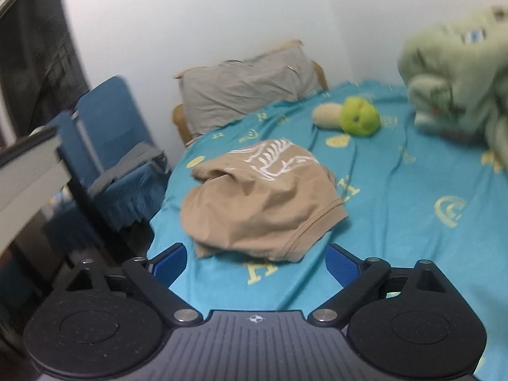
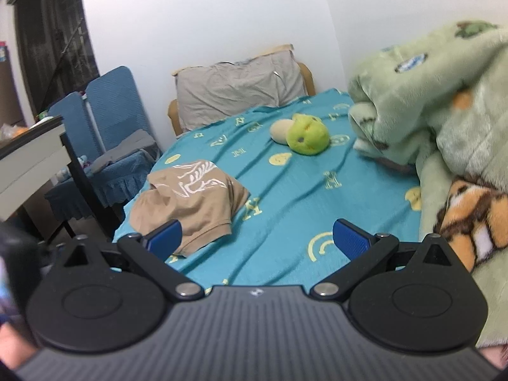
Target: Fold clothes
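Note:
A crumpled tan T-shirt (image 1: 263,200) with a white skeleton print lies on the teal bed sheet (image 1: 397,197) near the bed's left edge. My left gripper (image 1: 257,262) is open and empty, hovering just in front of the shirt's near hem. In the right wrist view the same shirt (image 2: 190,203) lies to the left of centre. My right gripper (image 2: 257,238) is open and empty above the sheet (image 2: 301,190), with its left finger (image 2: 165,236) overlapping the shirt's near hem in view.
A green and cream plush toy (image 1: 352,116) lies farther up the bed, with a grey pillow (image 1: 247,85) at the headboard. A pale green fleece blanket (image 2: 438,101) is piled along the right side. A blue chair (image 1: 111,146) and a desk (image 1: 28,171) stand left of the bed.

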The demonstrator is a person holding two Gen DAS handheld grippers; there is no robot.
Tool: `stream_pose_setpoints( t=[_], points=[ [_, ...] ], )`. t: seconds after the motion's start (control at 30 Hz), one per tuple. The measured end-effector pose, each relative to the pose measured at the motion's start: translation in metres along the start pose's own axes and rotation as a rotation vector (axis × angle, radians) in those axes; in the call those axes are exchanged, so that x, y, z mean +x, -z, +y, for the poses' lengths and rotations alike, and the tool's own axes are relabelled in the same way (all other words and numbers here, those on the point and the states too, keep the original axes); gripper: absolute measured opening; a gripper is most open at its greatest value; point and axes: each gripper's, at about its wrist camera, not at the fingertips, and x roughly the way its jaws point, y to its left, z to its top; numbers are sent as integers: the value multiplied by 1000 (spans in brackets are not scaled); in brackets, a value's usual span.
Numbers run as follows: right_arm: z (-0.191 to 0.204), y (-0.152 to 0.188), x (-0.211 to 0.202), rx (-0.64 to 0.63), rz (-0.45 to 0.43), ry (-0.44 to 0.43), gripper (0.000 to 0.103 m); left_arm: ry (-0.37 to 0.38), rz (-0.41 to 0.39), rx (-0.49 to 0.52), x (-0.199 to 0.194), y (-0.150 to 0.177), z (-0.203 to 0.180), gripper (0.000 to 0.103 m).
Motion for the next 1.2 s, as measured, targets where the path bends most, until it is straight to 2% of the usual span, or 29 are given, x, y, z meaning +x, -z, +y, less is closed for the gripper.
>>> stream_pose_setpoints(
  t=[0.07, 0.2, 0.3, 0.37, 0.47, 0.53, 0.6, 0.63, 0.7, 0.93, 1.2],
  points=[
    [-6, 0, 3, 32, 10, 0, 103, -6, 12, 48, 30, -1, -5, 88],
    [-16, 1, 13, 85, 36, -1, 103, 47, 13, 151, 77, 5, -12, 76],
    [-19, 2, 28, 101, 61, 11, 103, 123, -53, 318, 91, 12, -24, 74],
    [-21, 3, 39, 109, 83, 21, 103, 147, -61, 427, 103, 19, -33, 70],
    [-22, 4, 52, 114, 106, 28, 103, 170, -21, 452, 127, 24, -34, 62],
    [-23, 5, 59, 118, 118, 32, 103, 194, -30, 398, 138, 21, -27, 56],
    [-25, 7, 65, 127, 133, 38, 103, 232, -33, 308, 149, 17, -16, 39],
    [-25, 8, 69, 129, 145, 43, 103, 259, -32, 245, 152, 14, -9, 36],
    [-26, 9, 76, 131, 167, 48, 103, 278, -51, 178, 140, 9, 3, 14],
    [-26, 12, 84, 125, 179, 37, 103, 339, -121, -52, 97, -9, 46, 11],
    [-16, 9, 70, 76, 106, -31, 103, 412, -315, -306, -33, -30, 90, 10]
  ],
)
